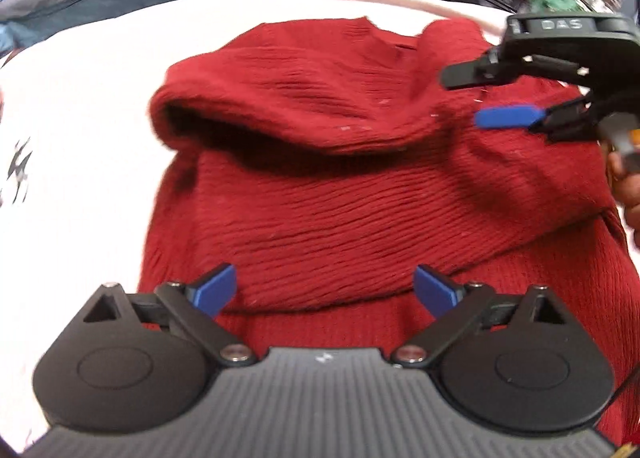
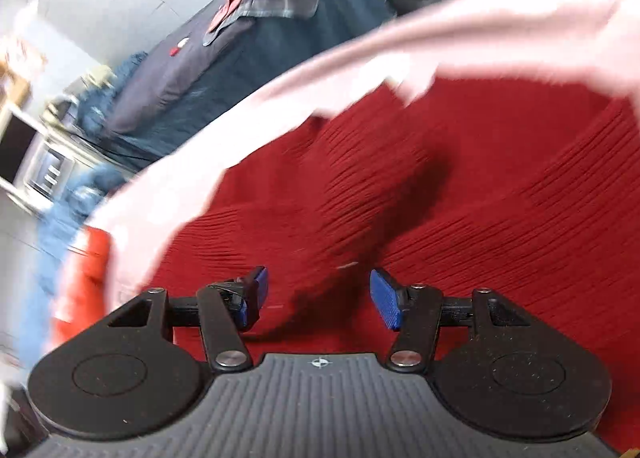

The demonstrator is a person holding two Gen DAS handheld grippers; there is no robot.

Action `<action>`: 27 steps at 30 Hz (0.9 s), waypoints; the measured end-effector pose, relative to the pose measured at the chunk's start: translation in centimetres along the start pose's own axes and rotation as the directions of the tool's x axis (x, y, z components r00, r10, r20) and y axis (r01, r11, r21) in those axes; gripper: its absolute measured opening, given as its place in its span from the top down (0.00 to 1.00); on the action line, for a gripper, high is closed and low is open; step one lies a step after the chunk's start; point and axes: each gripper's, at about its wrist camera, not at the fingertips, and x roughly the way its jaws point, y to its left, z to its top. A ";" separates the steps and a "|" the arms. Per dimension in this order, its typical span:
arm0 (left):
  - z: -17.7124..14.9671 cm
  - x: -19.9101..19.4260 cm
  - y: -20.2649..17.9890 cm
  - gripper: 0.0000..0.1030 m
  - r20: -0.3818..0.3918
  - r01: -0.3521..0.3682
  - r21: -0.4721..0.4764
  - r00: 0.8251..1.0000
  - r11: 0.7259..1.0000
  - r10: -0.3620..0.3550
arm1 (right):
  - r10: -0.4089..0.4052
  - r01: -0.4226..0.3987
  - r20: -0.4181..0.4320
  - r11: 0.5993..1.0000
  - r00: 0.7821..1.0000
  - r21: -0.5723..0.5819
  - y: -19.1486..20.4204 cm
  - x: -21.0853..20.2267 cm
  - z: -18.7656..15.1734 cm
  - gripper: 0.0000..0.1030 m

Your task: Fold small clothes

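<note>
The red ribbed knit sweater [image 1: 360, 185] lies on the white sheet-covered tabletop [image 1: 88, 97], a sleeve draped across the body and bulging open at nine o'clock. Left gripper [image 1: 325, 288] hovers at six o'clock, fingers spread wide, holding nothing. Right gripper [image 2: 318, 298] is over the knit at three o'clock, fingers parted and empty. That puffed fold could spring back, and a blue pad [image 2: 386, 304] might snag the loose ribs. Bare sheet lies toward nine and twelve; the far edge curves at twelve.
</note>
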 end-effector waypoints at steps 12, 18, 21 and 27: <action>-1.5 -0.2 2.3 0.05 -0.027 -0.030 -0.059 0.999 0.998 0.029 | 0.011 -0.080 0.294 0.971 0.956 0.224 -1.3 0.0 2.0 0.27; -0.6 -0.1 2.2 0.05 -0.024 -0.017 -0.062 1.000 0.998 0.016 | -0.034 0.012 0.208 0.994 0.978 0.107 -0.8 0.4 4.0 0.56; -0.3 -0.4 1.8 0.04 -0.020 -0.024 -0.046 1.000 0.999 0.023 | -0.019 -0.017 0.210 0.985 0.978 0.173 -1.3 -0.2 3.6 0.78; -0.1 -0.3 2.0 0.04 -0.027 -0.042 -0.051 0.999 0.998 0.041 | 0.011 -0.022 0.264 0.999 0.964 0.038 1.3 -4.5 2.9 0.82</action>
